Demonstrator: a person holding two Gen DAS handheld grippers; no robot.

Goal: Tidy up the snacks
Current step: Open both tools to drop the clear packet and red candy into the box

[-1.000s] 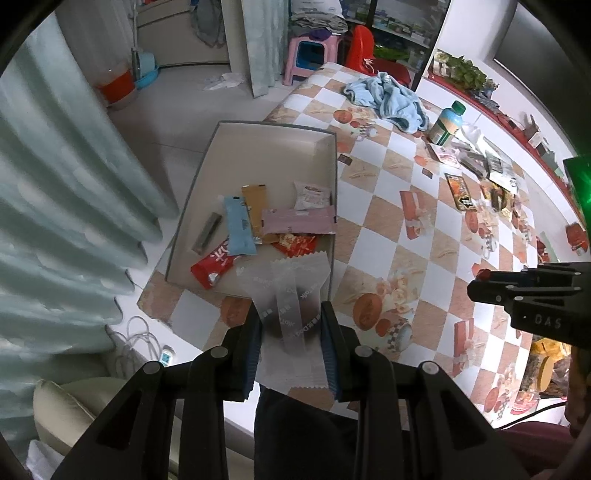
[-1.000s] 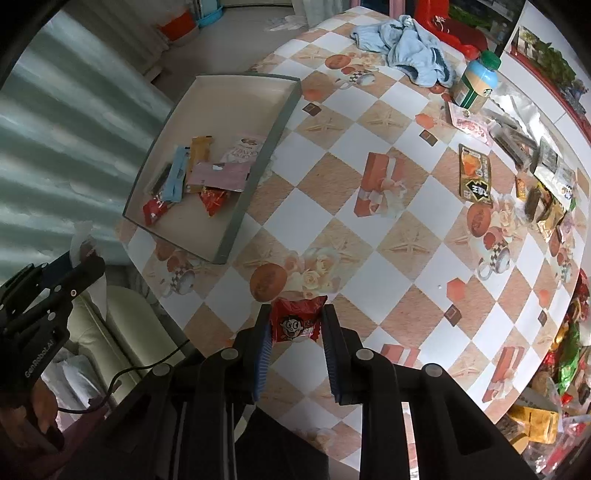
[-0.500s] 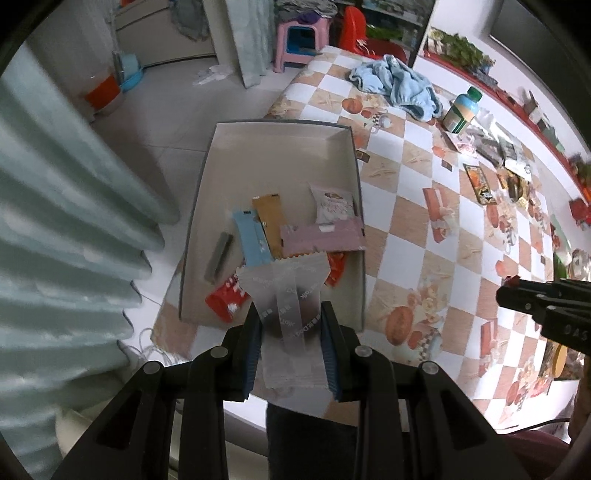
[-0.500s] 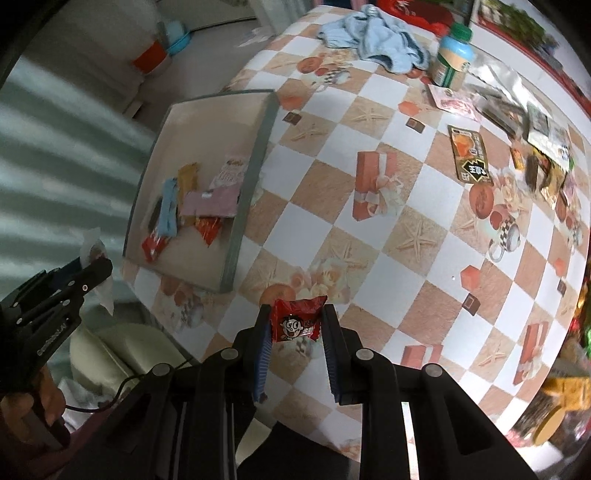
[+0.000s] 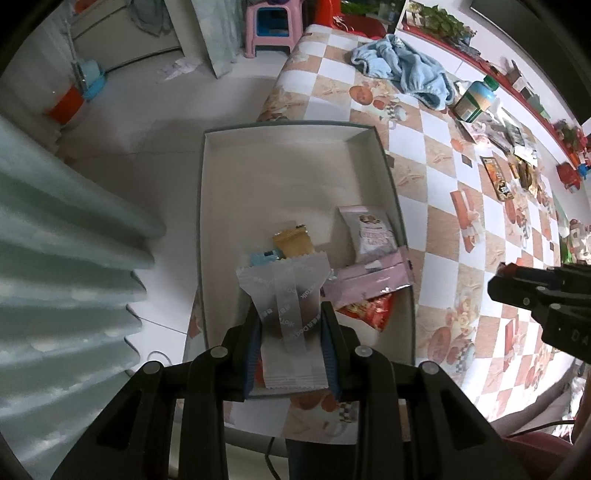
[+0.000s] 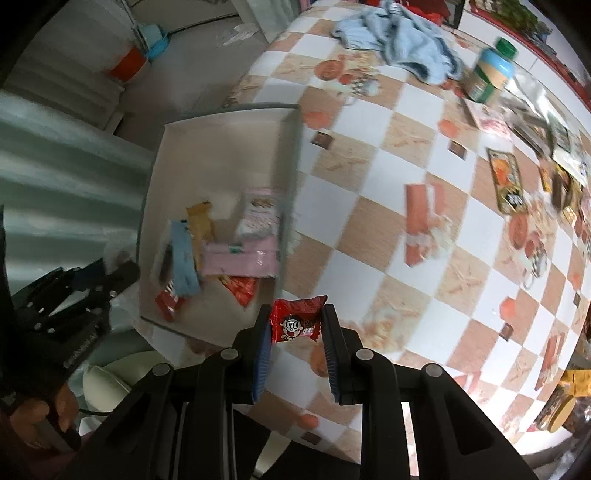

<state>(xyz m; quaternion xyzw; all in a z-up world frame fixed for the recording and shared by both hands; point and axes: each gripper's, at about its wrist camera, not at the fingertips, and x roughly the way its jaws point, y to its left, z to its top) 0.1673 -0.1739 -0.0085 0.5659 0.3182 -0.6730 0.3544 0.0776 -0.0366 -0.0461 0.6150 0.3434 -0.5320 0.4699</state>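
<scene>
My left gripper (image 5: 290, 319) is shut on a translucent white snack packet (image 5: 284, 291) and holds it above the near end of the grey box (image 5: 295, 127). The box holds several snacks: a pink packet (image 5: 369, 280), a white-pink pouch (image 5: 371, 229), an orange bar (image 5: 292, 242) and a red packet (image 5: 369, 310). My right gripper (image 6: 295, 325) is shut on a small red candy packet (image 6: 295, 323) with a cartoon face, above the table just right of the box (image 6: 225, 114). The left gripper also shows in the right wrist view (image 6: 107, 284).
The checkered tablecloth (image 5: 436, 184) carries a blue towel (image 5: 402, 70), a green-capped bottle (image 5: 474, 98) and several more snack packets (image 5: 517, 177) along the far right. A curtain (image 5: 66, 258) hangs at the left. A pink stool (image 5: 273, 22) stands on the floor.
Both grippers have moved toward the box. The left now holds its packet over the snacks in the near end; the right has come closer to the box's right wall.
</scene>
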